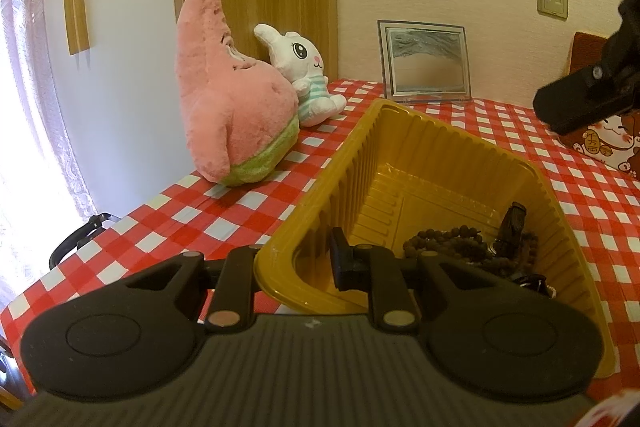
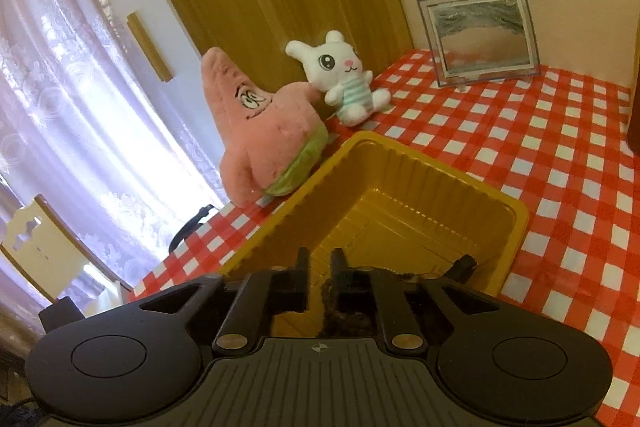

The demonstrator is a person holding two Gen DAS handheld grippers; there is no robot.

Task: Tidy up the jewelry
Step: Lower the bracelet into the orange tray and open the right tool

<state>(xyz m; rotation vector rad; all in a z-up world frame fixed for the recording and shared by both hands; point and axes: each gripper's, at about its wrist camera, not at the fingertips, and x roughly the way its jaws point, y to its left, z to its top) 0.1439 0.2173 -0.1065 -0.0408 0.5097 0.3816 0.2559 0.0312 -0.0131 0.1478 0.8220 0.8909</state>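
Observation:
A yellow plastic tray (image 1: 320,187) stands on the red-checked table (image 1: 160,227). Dark bead bracelets (image 1: 460,245) and a black piece (image 1: 512,227) lie in its near right corner. My left gripper (image 1: 298,263) is shut on the tray's near left rim, one finger inside and one outside. My right gripper (image 2: 320,267) hangs over the tray (image 2: 400,163) with its jaws a narrow gap apart; a dark bead strand (image 2: 332,311) hangs between the fingers. The right gripper's black body also shows in the left wrist view (image 1: 592,87).
A pink star plush (image 1: 232,107) and a white rabbit plush (image 1: 304,75) sit at the table's left back edge. A framed sand picture (image 1: 426,61) leans on the wall. A red cat-print box (image 1: 600,135) stands at right. A chair (image 2: 36,247) is left, below the table.

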